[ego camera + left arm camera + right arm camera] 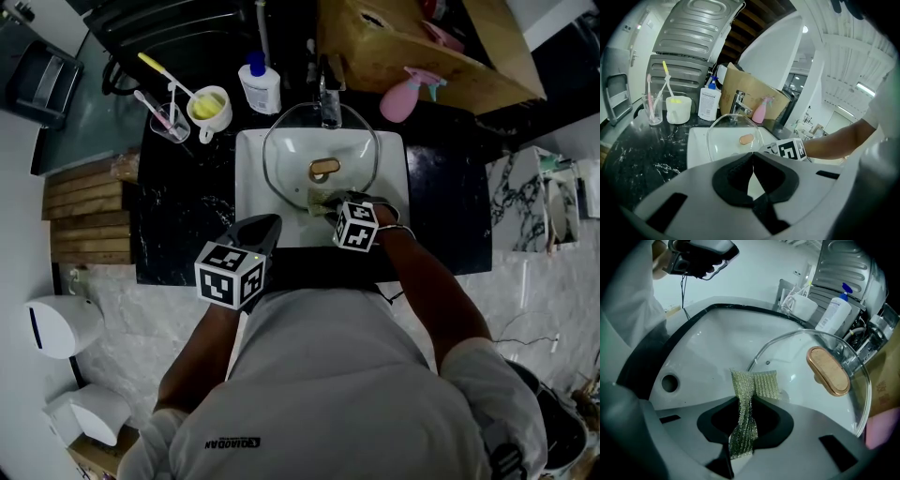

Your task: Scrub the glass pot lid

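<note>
Right gripper view: right claw [742,430] clamps mesh scrubber [746,397] near glass lid [828,370]

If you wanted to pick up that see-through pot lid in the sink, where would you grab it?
By the oval tan knob in the middle of the glass pot lid, coming from above. The lid lies in the sink knob side up, and its wide, smooth dome would probably slip between jaws. The left gripper is shut and empty, so free for it.
</note>
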